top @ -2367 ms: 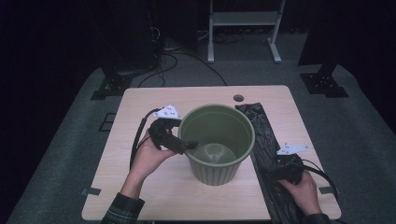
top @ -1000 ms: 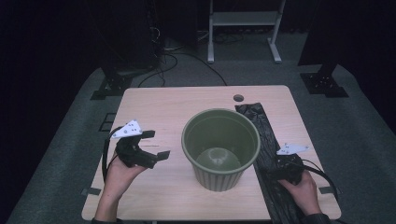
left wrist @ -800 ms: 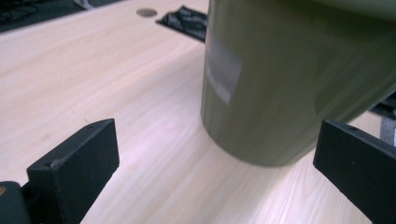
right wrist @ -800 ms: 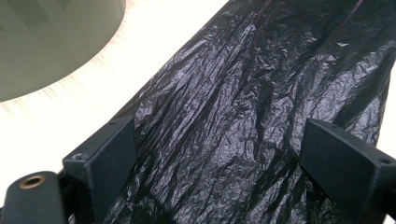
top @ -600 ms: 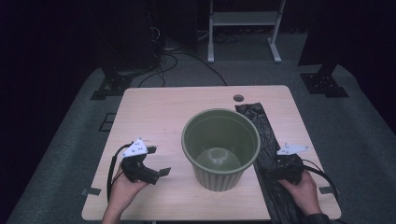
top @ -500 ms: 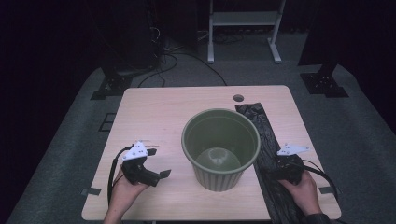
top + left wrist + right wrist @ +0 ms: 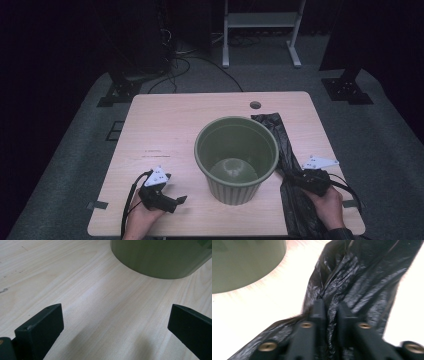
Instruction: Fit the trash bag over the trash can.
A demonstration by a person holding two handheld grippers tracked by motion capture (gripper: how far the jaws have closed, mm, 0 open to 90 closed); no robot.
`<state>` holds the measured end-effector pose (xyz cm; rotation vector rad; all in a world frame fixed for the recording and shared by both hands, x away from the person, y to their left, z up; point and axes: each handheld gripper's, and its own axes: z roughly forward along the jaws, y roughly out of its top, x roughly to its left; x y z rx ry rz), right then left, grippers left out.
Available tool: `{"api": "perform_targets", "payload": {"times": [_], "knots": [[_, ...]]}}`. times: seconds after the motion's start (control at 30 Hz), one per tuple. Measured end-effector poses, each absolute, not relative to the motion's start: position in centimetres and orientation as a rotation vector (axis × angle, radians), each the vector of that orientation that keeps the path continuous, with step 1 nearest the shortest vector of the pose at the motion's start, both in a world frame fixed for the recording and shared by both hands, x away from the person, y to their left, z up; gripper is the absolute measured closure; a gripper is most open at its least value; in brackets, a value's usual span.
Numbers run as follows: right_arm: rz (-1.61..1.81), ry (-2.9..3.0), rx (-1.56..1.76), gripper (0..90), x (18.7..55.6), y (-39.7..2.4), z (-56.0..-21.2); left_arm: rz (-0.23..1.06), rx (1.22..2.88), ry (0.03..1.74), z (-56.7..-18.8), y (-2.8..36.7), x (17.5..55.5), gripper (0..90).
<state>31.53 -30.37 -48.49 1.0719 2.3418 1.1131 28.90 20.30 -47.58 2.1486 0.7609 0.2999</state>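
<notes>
An empty olive-green plastic bin [image 7: 236,150] stands upright mid-table. A crumpled black plastic bag [image 7: 274,131] lies along the table's right side, from beside the bin to the front edge. My right gripper [image 7: 291,178] lies on the bag just right of the bin. Its jaws have just been closing, and in the right gripper view the gripper [image 7: 330,308] is shut on a fold of the bag [image 7: 362,285]. My left gripper [image 7: 175,192] rests low at the front left, open and empty [image 7: 115,320], pointing at the bin's base [image 7: 160,257].
The light wooden table [image 7: 165,130] has a small round hole [image 7: 255,105] near its far edge. Grey tape tabs [image 7: 97,205] mark the front corners. Cables and a white stand [image 7: 260,20] lie on the dark floor behind.
My left gripper has drawn back from the bin's left rim to the front left and sunk toward the tabletop. The right hand has stayed on the bag.
</notes>
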Motion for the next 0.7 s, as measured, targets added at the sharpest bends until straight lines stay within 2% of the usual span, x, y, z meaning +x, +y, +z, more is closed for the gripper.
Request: {"api": "perform_targets", "payload": {"times": [0.27, 0.7], "knots": [[1.096, 2.383, 1.028, 89.8, 31.5, -30.8, -48.2, 0.323, 2.235, 0.75, -48.3, 19.5, 29.1, 0.0], [1.26, 2.317, 0.963, 89.8, 30.6, -32.1, -45.5, 0.329, 2.253, 0.748, -48.4, 19.5, 29.3, 0.0]]}}
